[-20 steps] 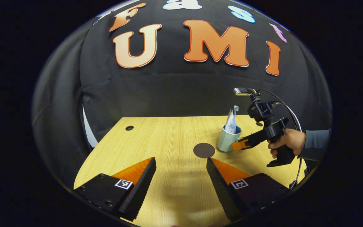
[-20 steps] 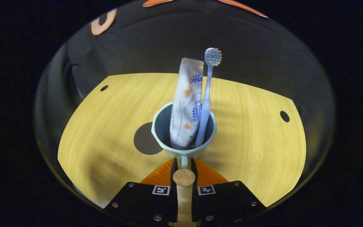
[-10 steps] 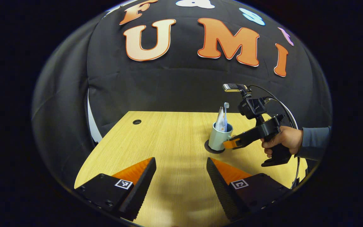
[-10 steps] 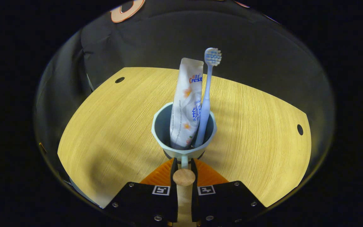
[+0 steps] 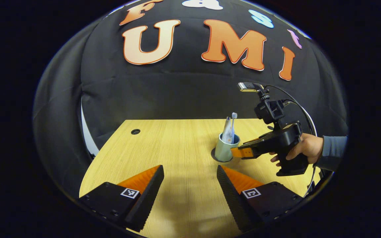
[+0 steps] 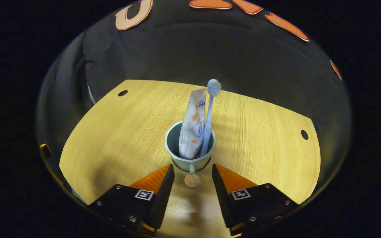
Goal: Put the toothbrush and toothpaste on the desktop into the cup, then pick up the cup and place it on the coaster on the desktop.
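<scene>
— Cup (image 6: 190,155), holding toothbrush (image 6: 208,115) and toothpaste (image 6: 192,127): where now?
— Standing on coaster (image 5: 214,155), mid-counter (image 6: 117,138). Just released; right tongs (image 6: 192,178) open, left tongs (image 5: 190,185) open, idle. Looks finished.

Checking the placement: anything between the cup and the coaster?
Nothing visible. The cup stands on the coaster, toothbrush and toothpaste inside. The right gripper is open, its fingers apart from the cup.
</scene>
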